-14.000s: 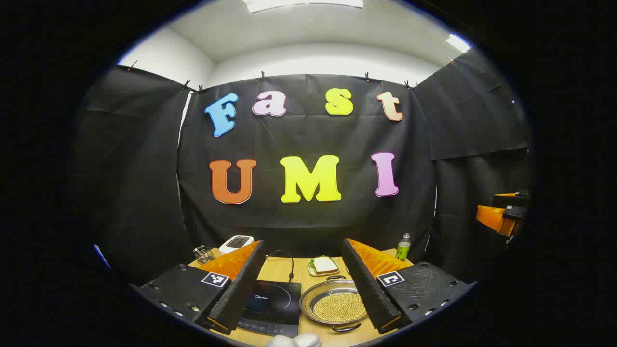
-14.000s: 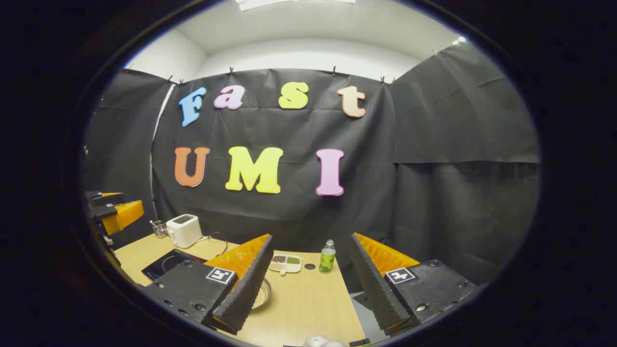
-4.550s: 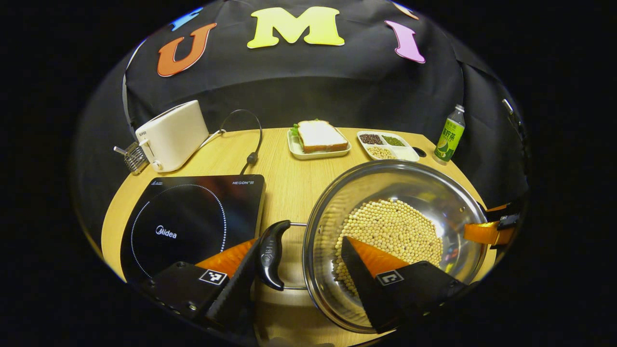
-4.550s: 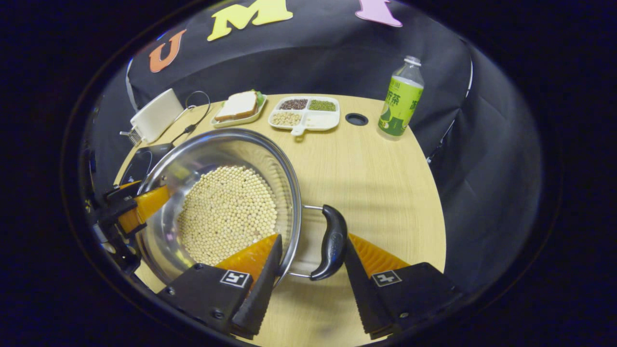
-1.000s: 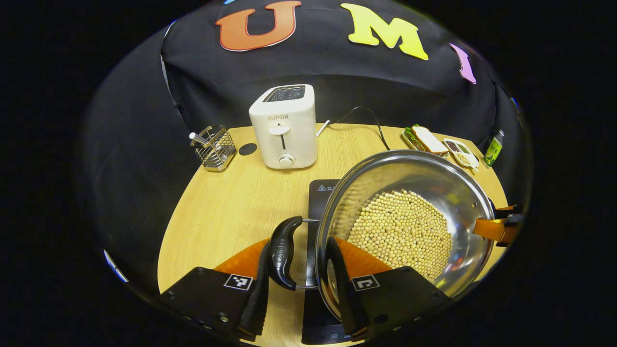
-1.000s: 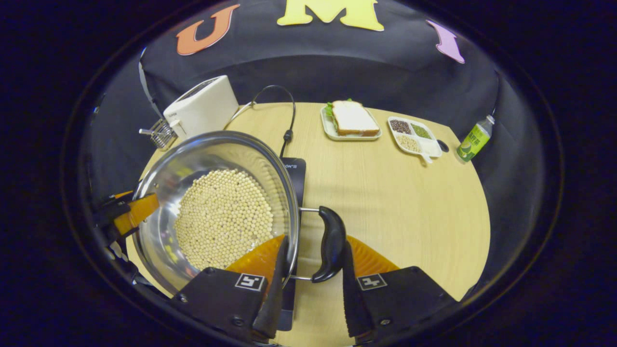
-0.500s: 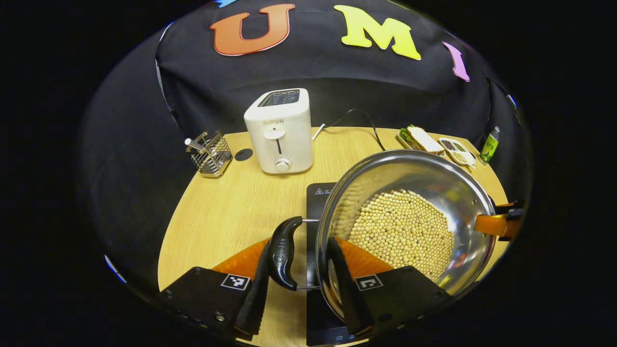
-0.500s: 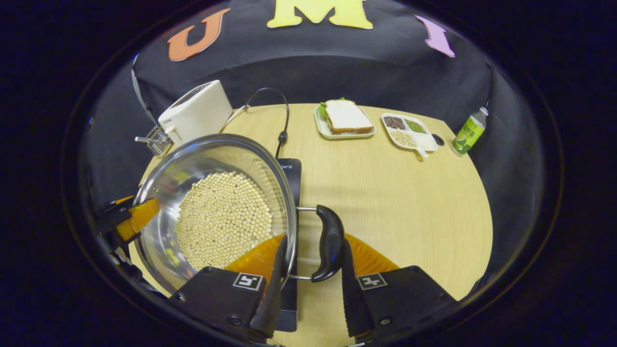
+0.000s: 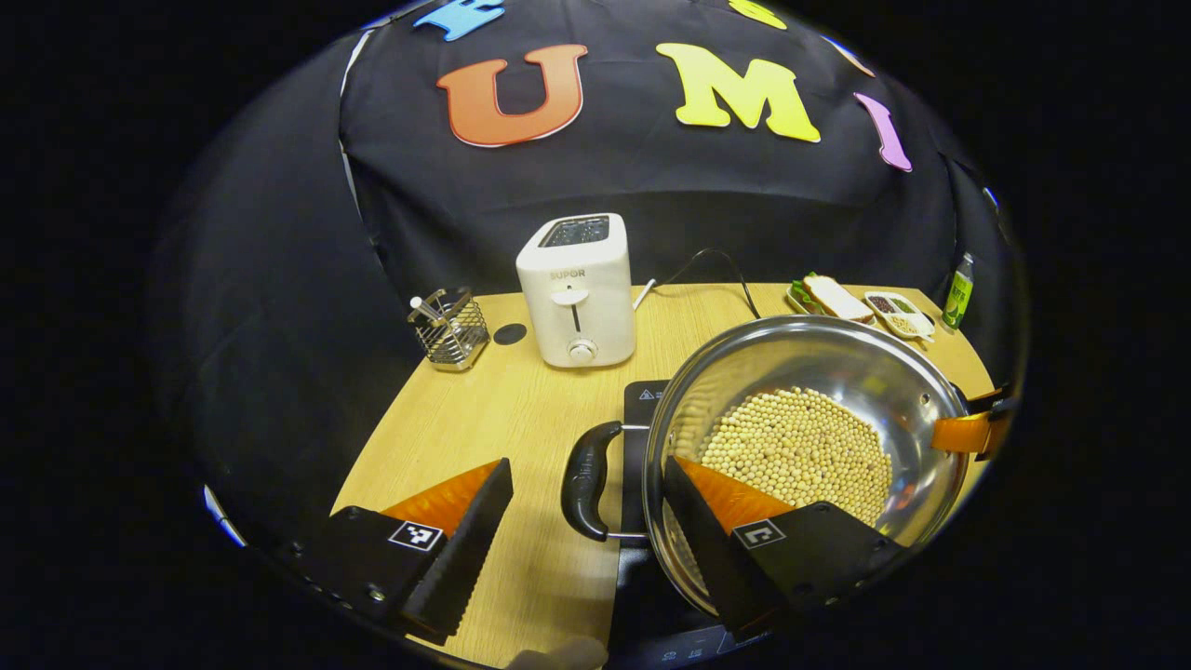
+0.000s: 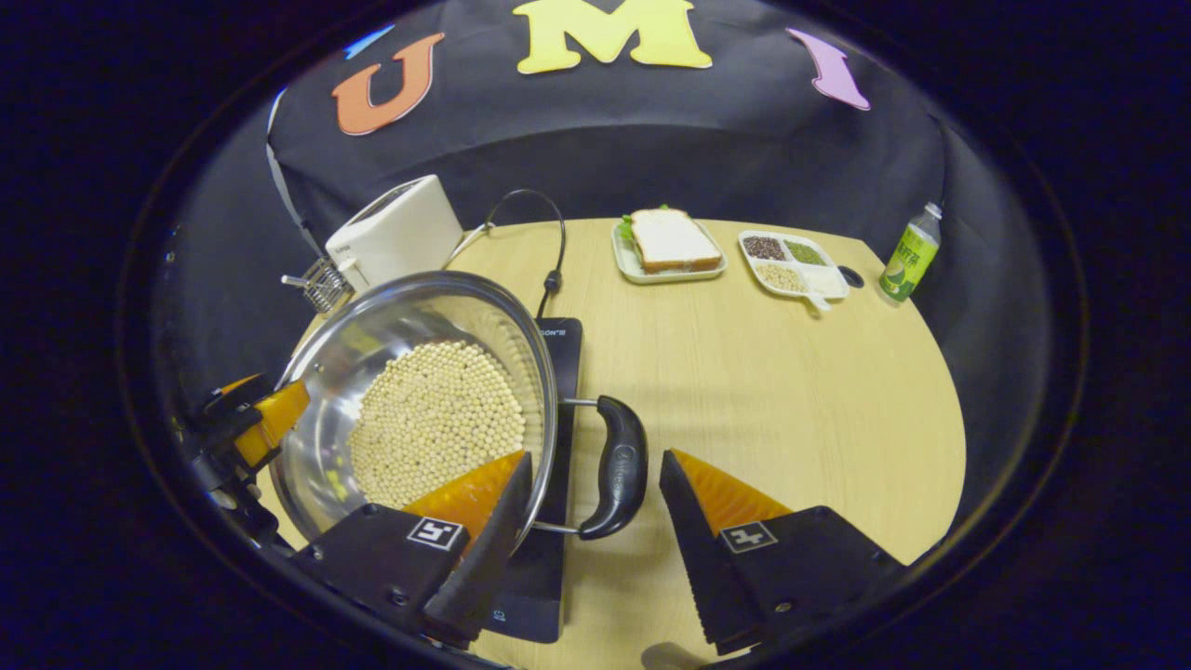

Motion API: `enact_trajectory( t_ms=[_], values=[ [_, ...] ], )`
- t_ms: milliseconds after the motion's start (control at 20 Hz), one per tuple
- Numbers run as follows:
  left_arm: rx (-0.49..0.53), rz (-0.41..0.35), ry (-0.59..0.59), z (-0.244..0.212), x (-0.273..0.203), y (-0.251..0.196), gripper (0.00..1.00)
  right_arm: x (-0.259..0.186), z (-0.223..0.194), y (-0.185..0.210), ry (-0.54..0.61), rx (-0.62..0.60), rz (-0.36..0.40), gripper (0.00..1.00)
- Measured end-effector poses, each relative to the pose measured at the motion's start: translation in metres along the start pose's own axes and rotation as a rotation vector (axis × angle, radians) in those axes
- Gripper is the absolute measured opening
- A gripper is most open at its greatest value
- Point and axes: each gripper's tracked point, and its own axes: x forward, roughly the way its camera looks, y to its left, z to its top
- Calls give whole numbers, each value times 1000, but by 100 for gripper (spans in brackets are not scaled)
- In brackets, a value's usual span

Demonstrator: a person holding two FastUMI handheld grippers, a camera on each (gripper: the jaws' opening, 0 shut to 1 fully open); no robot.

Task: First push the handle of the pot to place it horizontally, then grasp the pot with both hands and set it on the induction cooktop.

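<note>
Pot of beans sits on the cooktop on the table, both tools wide open, left tool and right tool each straddling a handle without touching.

The shiny round metal pot full of pale beans sits on the flat black induction cooktop.
</note>
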Motion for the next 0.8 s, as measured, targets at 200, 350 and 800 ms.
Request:
enact_trajectory(
  t_ms=[200, 350, 800],
  values=[
    [12, 23, -37, 9, -8, 5, 97, -16, 15, -1, -72, -64, -4, 85],
    [16, 61, -57, 15, -13, 12, 97, -25, 18, -2, -94, -90, -4, 83],
    [-25, 58, -204, 62, -92, -20, 96, -92, 43, -22, -258, -194, -2, 82]
  ],
)
